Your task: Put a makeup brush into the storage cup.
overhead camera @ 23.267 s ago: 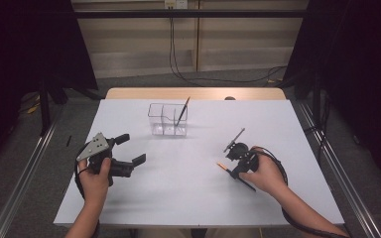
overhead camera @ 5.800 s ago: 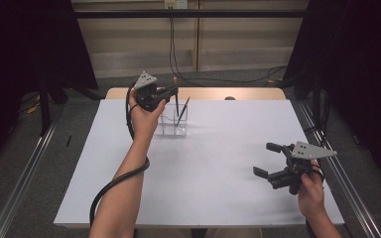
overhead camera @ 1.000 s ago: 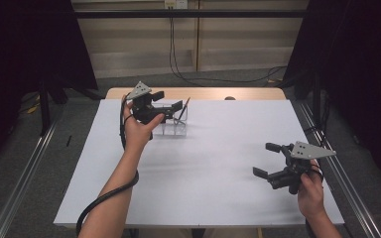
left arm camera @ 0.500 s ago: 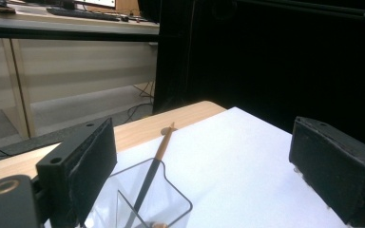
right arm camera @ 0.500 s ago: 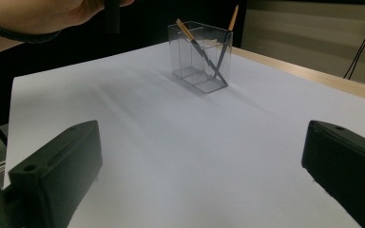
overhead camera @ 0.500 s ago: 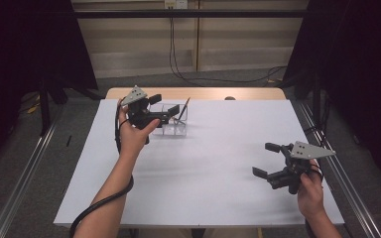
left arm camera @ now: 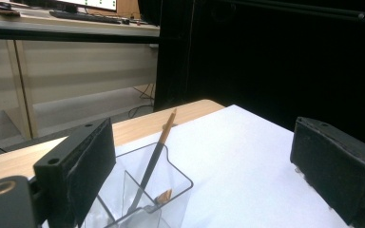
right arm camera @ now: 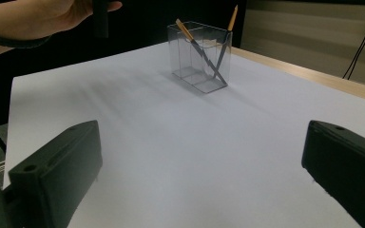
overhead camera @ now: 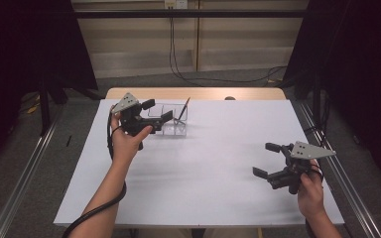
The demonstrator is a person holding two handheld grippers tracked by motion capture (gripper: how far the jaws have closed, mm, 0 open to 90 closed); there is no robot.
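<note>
**Pencils stowed in clear holder; both claws empty**

Left claw (overhead camera: 154,112): jaws wide apart, nothing held, raised just left of the clear holder (overhead camera: 172,120). Holder: two pencils, one (left arm camera: 153,160) leaning just beyond this claw's left jaw, the other (right arm camera: 186,31) crossing it. Judged done; no loose pencil seen on the desk (overhead camera: 208,168). Since a second ago this claw has drawn back from the holder. Right claw (overhead camera: 270,159): open, empty, well apart, unmoved.

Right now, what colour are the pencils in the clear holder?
Dark grey, with tan wooden ends; the pencils show best in the right gripper view, inside the clear holder.
</note>
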